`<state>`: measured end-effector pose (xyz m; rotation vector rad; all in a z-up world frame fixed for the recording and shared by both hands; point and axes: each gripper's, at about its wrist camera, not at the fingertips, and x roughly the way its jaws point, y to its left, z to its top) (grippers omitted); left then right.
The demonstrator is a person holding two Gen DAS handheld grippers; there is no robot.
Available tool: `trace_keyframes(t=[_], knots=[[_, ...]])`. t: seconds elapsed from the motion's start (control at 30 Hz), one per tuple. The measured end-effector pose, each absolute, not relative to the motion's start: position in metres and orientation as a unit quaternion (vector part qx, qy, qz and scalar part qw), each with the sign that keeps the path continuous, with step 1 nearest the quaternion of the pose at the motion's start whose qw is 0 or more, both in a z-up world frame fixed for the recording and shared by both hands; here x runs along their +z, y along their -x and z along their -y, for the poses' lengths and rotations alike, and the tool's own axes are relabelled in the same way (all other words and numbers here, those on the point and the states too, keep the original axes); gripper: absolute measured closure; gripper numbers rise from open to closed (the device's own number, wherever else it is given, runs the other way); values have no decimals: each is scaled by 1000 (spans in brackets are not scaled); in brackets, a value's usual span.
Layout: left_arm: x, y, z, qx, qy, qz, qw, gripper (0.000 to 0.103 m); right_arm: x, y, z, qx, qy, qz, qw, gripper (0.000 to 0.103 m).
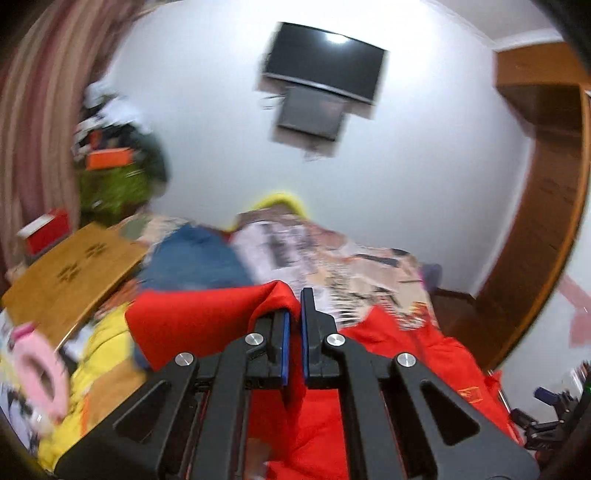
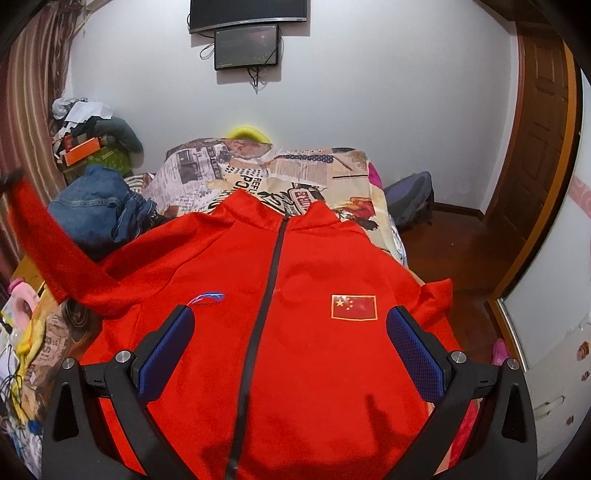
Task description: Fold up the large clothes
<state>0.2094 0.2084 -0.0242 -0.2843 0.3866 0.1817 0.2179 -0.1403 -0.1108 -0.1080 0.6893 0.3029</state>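
A red zip jacket (image 2: 303, 280) lies front-up on the bed, with a black zipper down its middle and a flag patch (image 2: 354, 307) on the chest. Its left sleeve (image 2: 48, 236) is lifted up and out to the far left. In the left wrist view, my left gripper (image 1: 294, 306) is shut on a fold of that red sleeve cloth (image 1: 207, 314), raised above the bed. My right gripper (image 2: 290, 332) hovers over the jacket's chest with its blue-padded fingers (image 2: 168, 350) wide open and nothing between them.
The bed has a newspaper-print cover (image 2: 258, 173). Blue jeans (image 2: 99, 210) lie bunched at its left. A wooden lap table (image 1: 70, 277), yellow cloth (image 1: 99, 354) and a clutter pile (image 2: 88, 140) are on the left. Wall screens (image 2: 247, 33) hang ahead; a wooden door (image 2: 543, 147) stands right.
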Motion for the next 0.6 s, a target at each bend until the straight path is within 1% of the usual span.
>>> trace_keyframes(t=[0.13,0.27,0.4,0.6], knots=[[-16,-254,-163,38,98,-208,973,99,-112,-221,151,147,50,-336,929,0],[-24,-291,-102,-30,53,-240,969,99,-113,-222,162,140,51,-337,930,0],[-52,-322,-43,-96,20,-293,951,99,-118,-225,176,130,48,-344,929,0],[-108,-340,9,-142,1,-385,912,99,-127,-229,193,119,46,-360,924,0]])
